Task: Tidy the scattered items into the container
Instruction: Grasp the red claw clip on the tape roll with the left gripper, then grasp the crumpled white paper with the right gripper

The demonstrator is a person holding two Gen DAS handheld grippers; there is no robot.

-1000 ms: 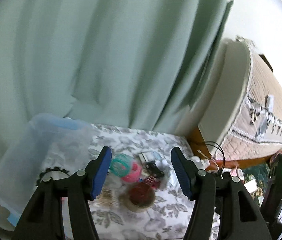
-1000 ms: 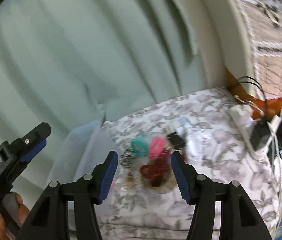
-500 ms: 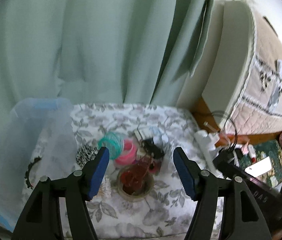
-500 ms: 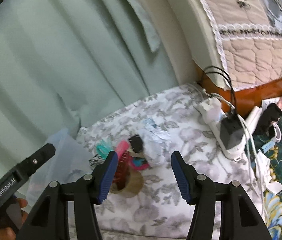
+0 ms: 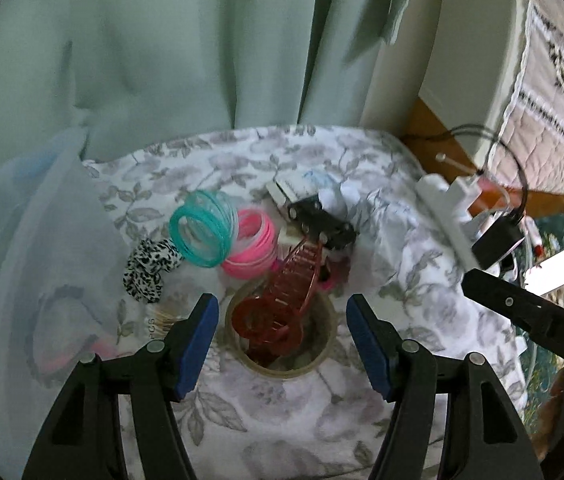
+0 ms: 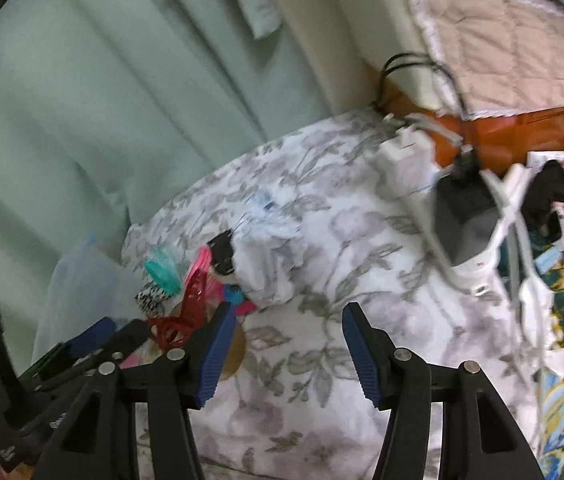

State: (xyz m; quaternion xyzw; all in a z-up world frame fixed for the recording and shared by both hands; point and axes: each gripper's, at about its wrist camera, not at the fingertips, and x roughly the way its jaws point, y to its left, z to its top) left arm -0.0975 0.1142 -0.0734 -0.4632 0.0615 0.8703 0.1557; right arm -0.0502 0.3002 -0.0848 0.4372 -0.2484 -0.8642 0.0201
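A pile of small items lies on a floral cloth [image 5: 394,288]: a red claw clip [image 5: 282,296] resting in a tape roll [image 5: 322,344], teal bangles [image 5: 201,232], pink bangles [image 5: 251,246], a spotted scrunchie [image 5: 147,266], a black part [image 5: 322,226] and a crumpled white bag [image 6: 265,248]. A translucent plastic container [image 5: 41,260] stands at the left. My left gripper [image 5: 282,340] hangs open just above the clip and tape roll, touching neither. Right of the pile, over bare cloth, my right gripper [image 6: 290,352] is open and empty.
A white power strip [image 6: 410,156] with a black adapter [image 6: 462,216] and cables lies at the cloth's right edge. Green curtains [image 5: 161,60] hang behind. A quilted bed [image 5: 554,100] rises at the right, with clutter and a phone [image 5: 558,268] on the floor beside it.
Both grippers have dropped closer to the cloth. The left one now frames the red clip and tape roll. The right one has shifted to the right of the pile.
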